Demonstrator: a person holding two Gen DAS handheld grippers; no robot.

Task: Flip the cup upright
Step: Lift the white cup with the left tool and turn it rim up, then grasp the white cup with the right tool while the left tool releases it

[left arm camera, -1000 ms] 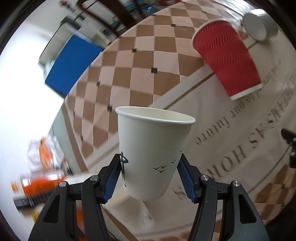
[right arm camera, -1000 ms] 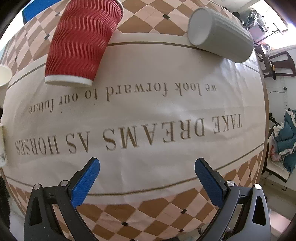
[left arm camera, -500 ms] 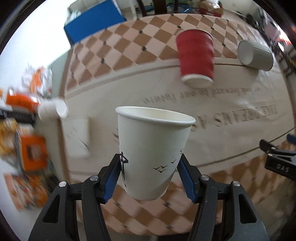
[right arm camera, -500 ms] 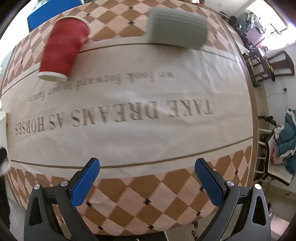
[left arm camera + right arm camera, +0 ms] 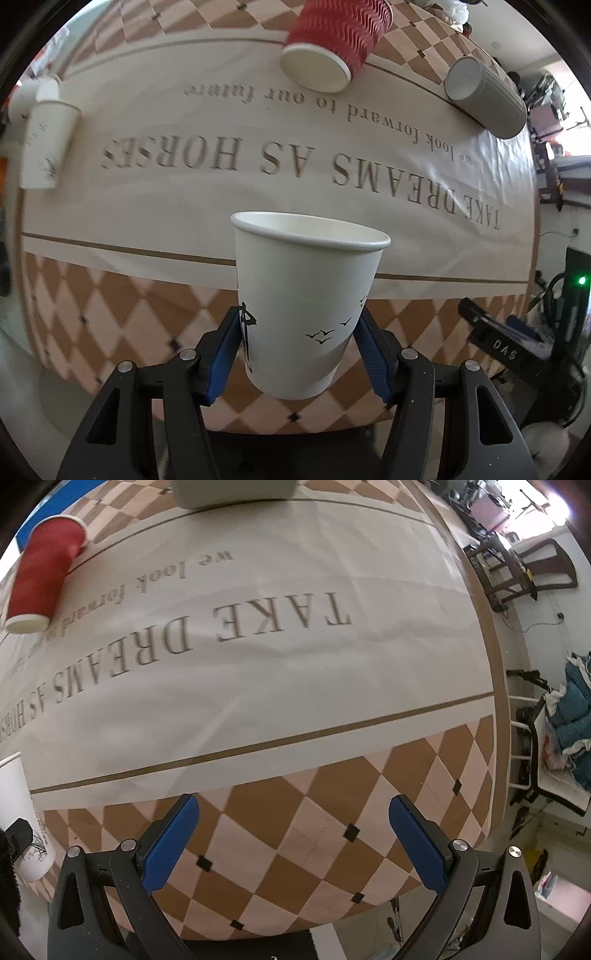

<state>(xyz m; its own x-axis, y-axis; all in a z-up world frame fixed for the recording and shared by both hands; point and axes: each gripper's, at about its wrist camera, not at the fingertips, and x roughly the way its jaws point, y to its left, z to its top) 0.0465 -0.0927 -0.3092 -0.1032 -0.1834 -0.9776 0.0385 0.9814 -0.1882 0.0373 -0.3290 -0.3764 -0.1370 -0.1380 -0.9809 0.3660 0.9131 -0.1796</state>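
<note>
**White Cup Held Mouth-Up Over the Near Edge of the Table**

While the left gripper (image 5: 301,354) had its blue-padded fingers (image 5: 223,363) clenched on the lower wall of the white paper cup printed with small black birds (image 5: 308,295), the cup stood mouth-up between them, its rim nearly level and its base clear of the pads. I could not tell whether that base touched anything. It hung over the near, checkered border of the round table under its cream cloth lettered "TAKE DREAMS AS HORSES" (image 5: 184,206), on the side of the lettering closest to the grippers.

Beyond the lettering, at the far border of that cloth, a red ribbed paper cup (image 5: 334,38) lay on its side with its pale base turned toward the left camera. Further along the same far border lay a grey ridged cylindrical cup (image 5: 487,98), also on its side. At the end of the lettering where "HORSES" finished, a second white paper cup (image 5: 46,144) lay tipped over on the cloth, somewhat blurred.

The right gripper (image 5: 293,843) hovered over the checkered border near the word "TAKE", its blue fingers (image 5: 170,843) released and spread wide with nothing between them. From its camera the held white cup showed at the left edge, well apart from those fingers. Off past the table's rim, a dark wooden chair (image 5: 532,572) stood in the bright corner.
</note>
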